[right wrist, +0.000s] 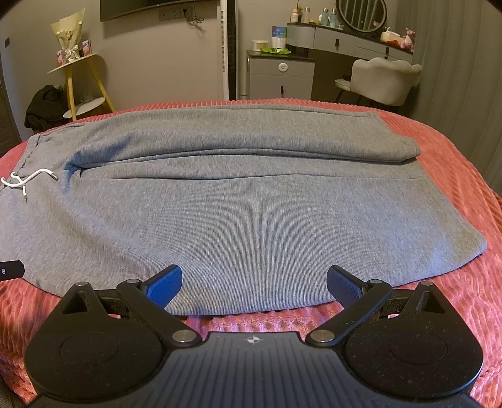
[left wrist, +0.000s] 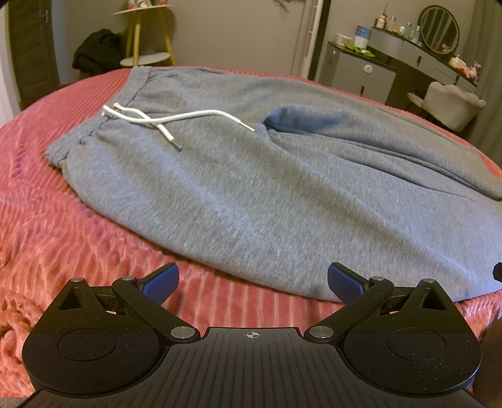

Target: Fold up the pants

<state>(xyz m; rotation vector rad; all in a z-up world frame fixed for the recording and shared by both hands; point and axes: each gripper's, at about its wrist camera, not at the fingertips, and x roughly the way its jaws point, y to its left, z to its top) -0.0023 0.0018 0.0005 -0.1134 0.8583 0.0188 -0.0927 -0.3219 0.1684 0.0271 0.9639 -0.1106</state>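
A coral-pink ribbed bedspread (right wrist: pixel 455 175) was spread across the bed. Behind it, at the left, a yellow-legged side table with round white shelves (right wrist: pixel 82 82) was set against the grey wall, and a wrapped cream bouquet (right wrist: pixel 69 37) was stood on its top shelf. A heap of black clothing (right wrist: pixel 44 106) was piled beside the table's legs. A tall white tower fan (right wrist: pixel 226 50) was placed near the middle of the wall. To the right, a grey vanity dresser with drawers (right wrist: pixel 342 42) was topped with an oval dark-framed mirror (right wrist: pixel 362 12) and several bottles, and a pale scalloped upholstered chair (right wrist: pixel 382 80) was drawn up before it.
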